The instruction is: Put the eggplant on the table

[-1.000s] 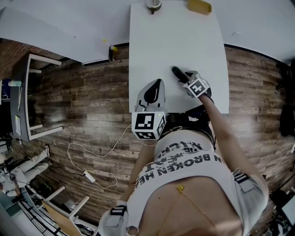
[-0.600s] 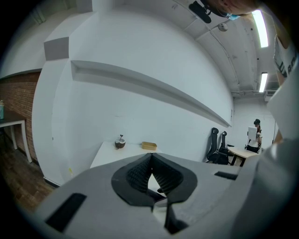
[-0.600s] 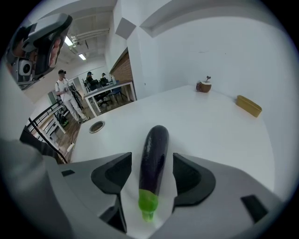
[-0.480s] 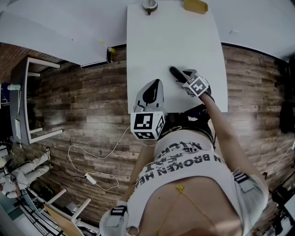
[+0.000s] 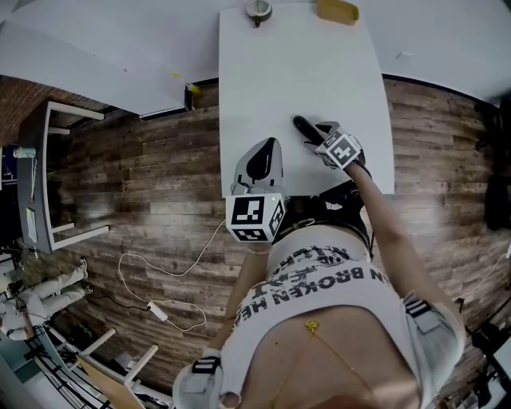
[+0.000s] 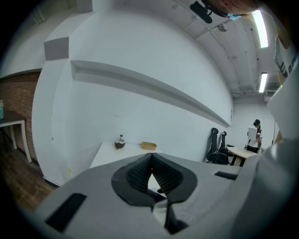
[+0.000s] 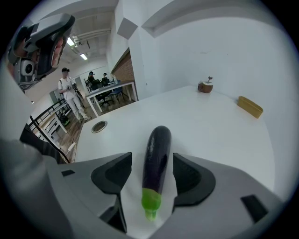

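Note:
The eggplant (image 7: 156, 156), dark purple with a green stem end, lies flat on the white table (image 7: 224, 135), stem toward the camera. My right gripper (image 7: 152, 162) is open around it, one jaw on each side with a gap of table showing between pad and skin. In the head view the eggplant (image 5: 305, 128) pokes out past the right gripper (image 5: 319, 137) near the table's right front part. My left gripper (image 5: 267, 153) hovers over the table's front edge; in the left gripper view its jaws (image 6: 150, 163) are shut tip to tip with nothing in them.
A small brown pot (image 5: 259, 9) and a flat yellow box (image 5: 338, 11) stand at the table's far edge. A round cable hole (image 7: 99, 126) sits in the tabletop on the left. A side table (image 5: 48, 172) and a white cable (image 5: 160, 279) are on the wooden floor.
The eggplant and both grippers keep their places; only the head view has shifted slightly.

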Tool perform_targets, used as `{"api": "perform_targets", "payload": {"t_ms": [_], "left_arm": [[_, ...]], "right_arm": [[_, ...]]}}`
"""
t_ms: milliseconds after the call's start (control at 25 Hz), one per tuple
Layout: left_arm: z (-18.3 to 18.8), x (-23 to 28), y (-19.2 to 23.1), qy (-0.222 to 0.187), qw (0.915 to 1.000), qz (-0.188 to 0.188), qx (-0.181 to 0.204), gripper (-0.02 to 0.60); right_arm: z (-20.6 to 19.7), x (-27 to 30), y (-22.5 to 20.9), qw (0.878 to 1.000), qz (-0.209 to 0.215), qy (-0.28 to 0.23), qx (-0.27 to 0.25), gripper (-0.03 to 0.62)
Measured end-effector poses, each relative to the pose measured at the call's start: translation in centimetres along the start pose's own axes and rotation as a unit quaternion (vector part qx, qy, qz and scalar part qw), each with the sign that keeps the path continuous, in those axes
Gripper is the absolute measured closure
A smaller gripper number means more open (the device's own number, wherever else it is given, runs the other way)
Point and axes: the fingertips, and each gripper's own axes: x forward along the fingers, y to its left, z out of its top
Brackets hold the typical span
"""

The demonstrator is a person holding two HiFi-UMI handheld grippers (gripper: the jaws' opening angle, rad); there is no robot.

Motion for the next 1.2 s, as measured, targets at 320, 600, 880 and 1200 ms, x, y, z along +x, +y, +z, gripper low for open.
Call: {"api": "perform_targets", "payload": {"t_ms": [320, 600, 880, 1200], "left_arm": [[-0.4, 0.0, -0.3, 0.001, 1.0, 0.0, 0.0, 0.575], [-0.5, 0.1, -0.4, 0.002, 1.0, -0.002, -0.001, 0.575], [-0.4, 0.4, -0.6, 0.004, 0.9999, -0.009, 0.003, 0.575], [-0.5, 0.6, -1.2, 0.008, 0.9998, -0.016, 0.007, 0.575]], "right_arm": [[-0.3, -0.5, -0.3, 1.0, -0.003, -0.004, 0.001, 0.345], [1.2, -2.2, -0.2, 1.0, -0.003, -0.023, -0.018, 0.345], [3.1, -4.7, 0.4, 0.997, -0.008, -0.047, -0.058, 0.473], [4.7, -8.1, 0.9, 0.994, -0.022, -0.085, -0.069, 0.577]]}}
